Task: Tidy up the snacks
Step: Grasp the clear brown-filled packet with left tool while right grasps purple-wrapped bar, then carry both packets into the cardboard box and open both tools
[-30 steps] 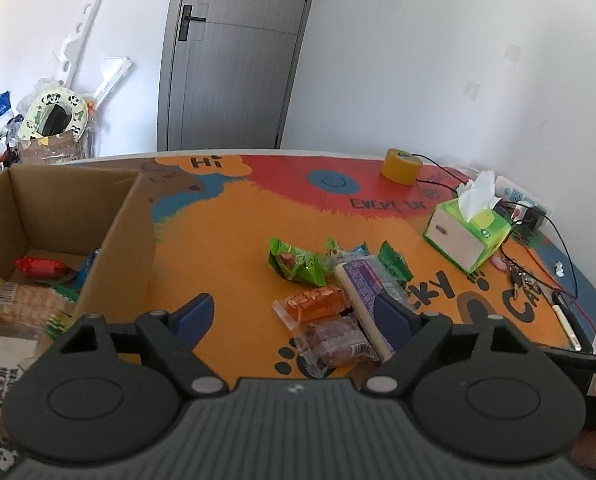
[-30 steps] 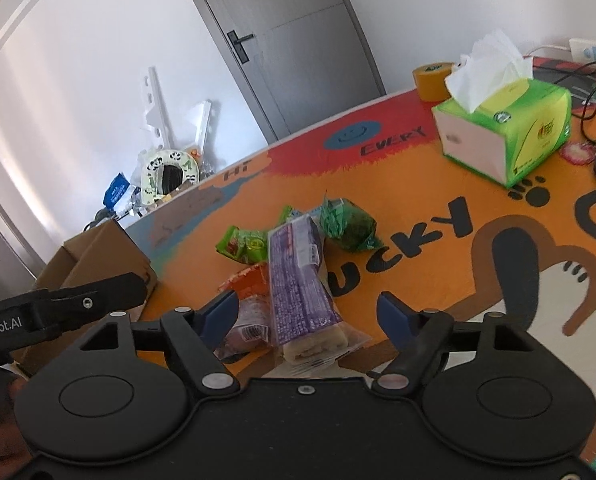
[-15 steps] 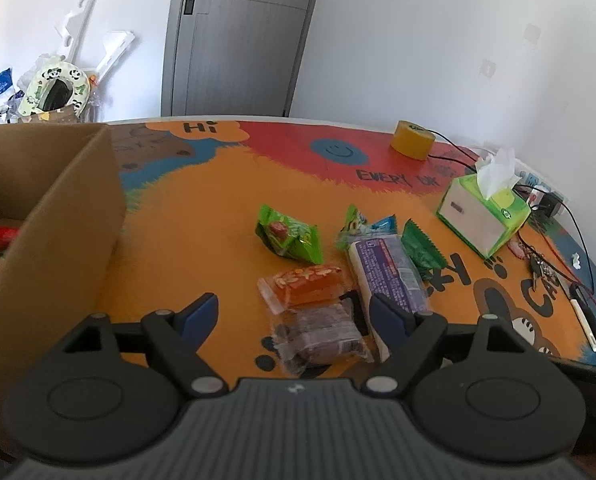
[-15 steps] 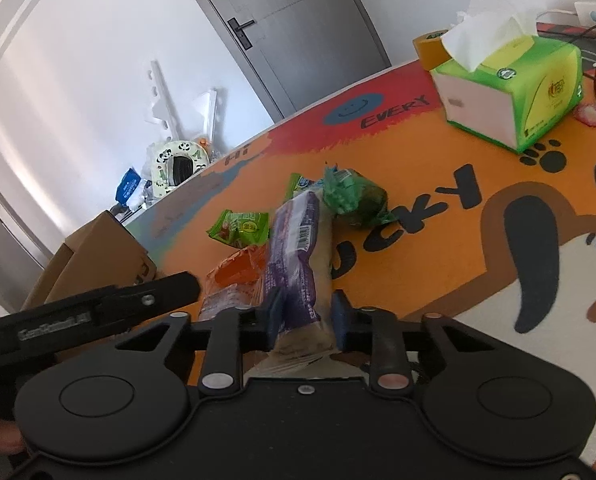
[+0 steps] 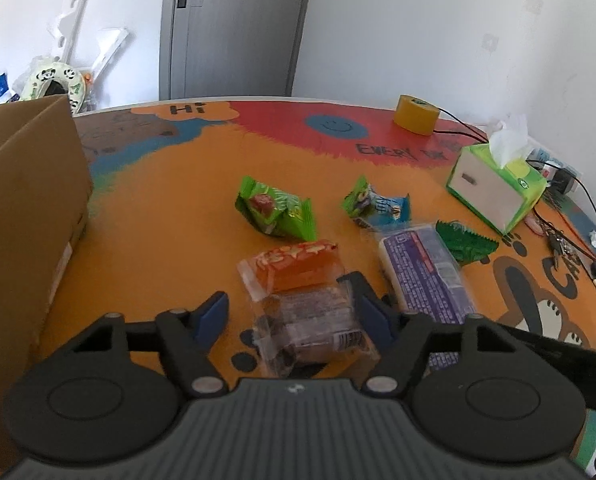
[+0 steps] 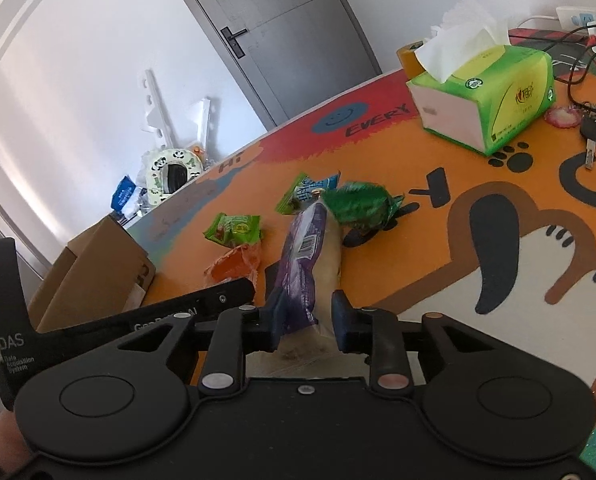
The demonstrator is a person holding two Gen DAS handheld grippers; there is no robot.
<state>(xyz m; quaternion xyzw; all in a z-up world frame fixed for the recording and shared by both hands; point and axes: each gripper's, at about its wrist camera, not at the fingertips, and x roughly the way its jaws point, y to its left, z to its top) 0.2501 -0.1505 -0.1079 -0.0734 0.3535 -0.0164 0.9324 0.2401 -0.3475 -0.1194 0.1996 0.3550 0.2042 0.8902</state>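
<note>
Several snack packets lie on the orange mat. My right gripper is shut on the near end of a long purple-wrapped snack, tilted on its edge; it also shows in the left wrist view. My left gripper is open, its fingers on either side of a clear packet with a brown snack. Touching that packet's far end is an orange packet. Farther off lie a green packet, a green-blue packet and a dark green packet.
A cardboard box stands at the left. A green tissue box, a yellow tape roll, keys and cables sit at the right. The mat's front edge is close to both grippers.
My right gripper has closed on the purple snack and tipped it up on its side. My left gripper has moved right and forward, away from the box, over the brown-snack packet.
</note>
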